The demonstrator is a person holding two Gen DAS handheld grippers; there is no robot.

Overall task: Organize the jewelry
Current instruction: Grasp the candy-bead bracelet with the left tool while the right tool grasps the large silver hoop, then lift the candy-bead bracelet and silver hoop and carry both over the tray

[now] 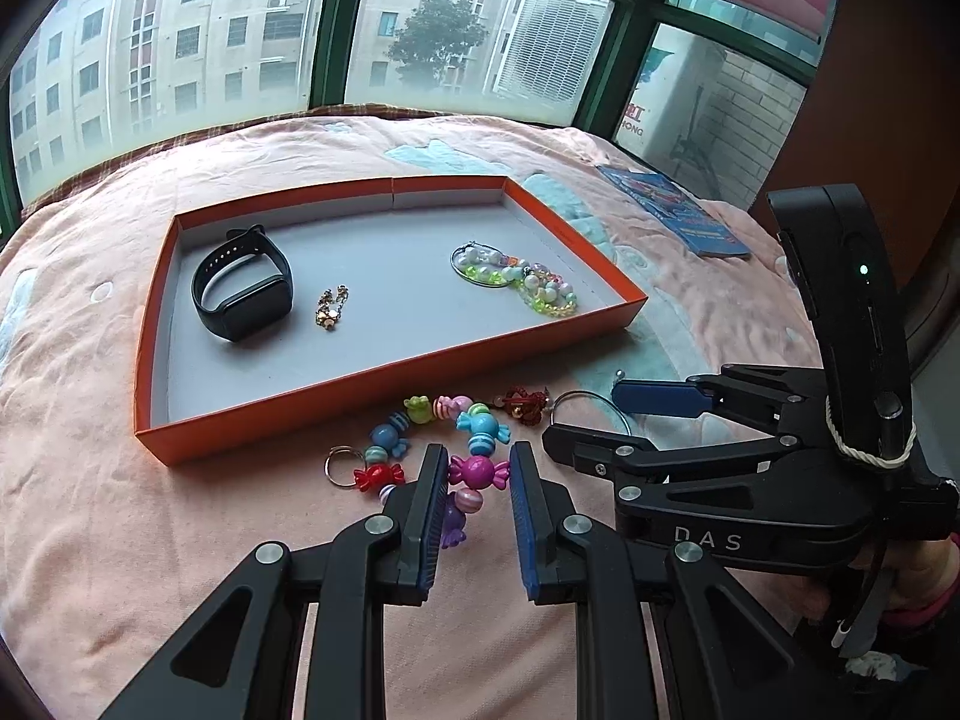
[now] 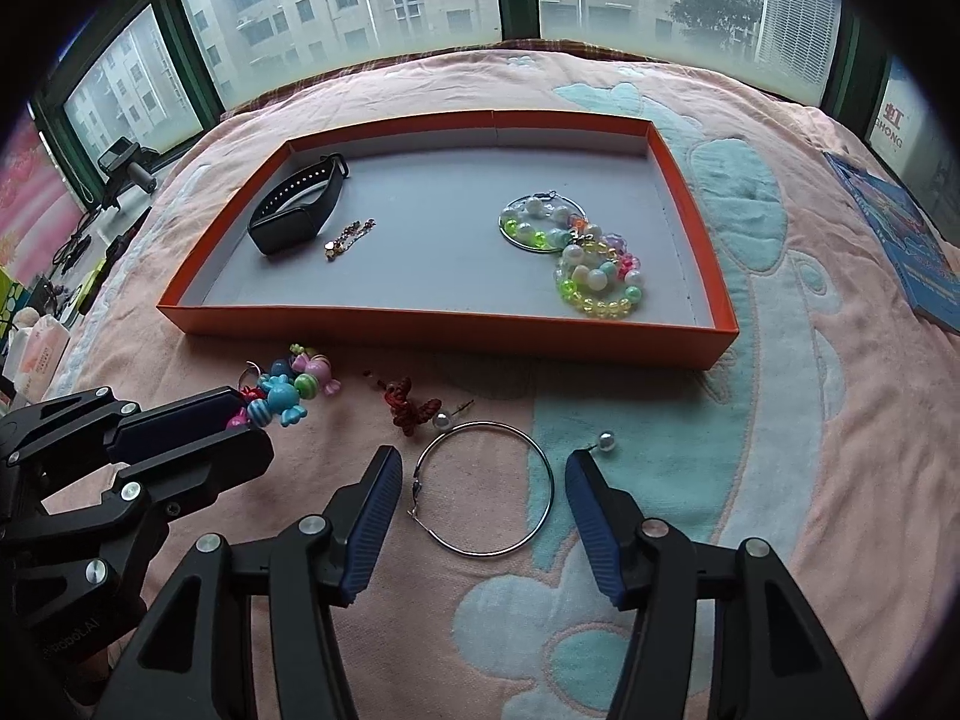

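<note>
An orange tray [image 1: 384, 381] [image 2: 420, 324] on the bed holds a black smartwatch [image 1: 240, 288] [image 2: 297, 210], a small gold chain [image 1: 331, 307] [image 2: 348, 240] and beaded bracelets [image 1: 522, 282] [image 2: 591, 270]. In front of it lies a candy-bead bracelet [image 1: 432, 444] [image 2: 288, 393]. My left gripper [image 1: 478, 474] is open with its jaws around a magenta candy bead [image 1: 478, 471]. A red knot charm [image 1: 525, 405] [image 2: 411, 408] lies beside it. My right gripper [image 2: 483, 486] is open around a silver hoop [image 2: 486, 495]. A pearl stud [image 2: 607, 441] lies by its right finger.
A blue booklet [image 1: 678, 210] [image 2: 900, 240] lies on the pink blanket at the far right. Windows run behind the bed. Clutter and a small camera [image 2: 123, 165] stand at the far left in the right wrist view.
</note>
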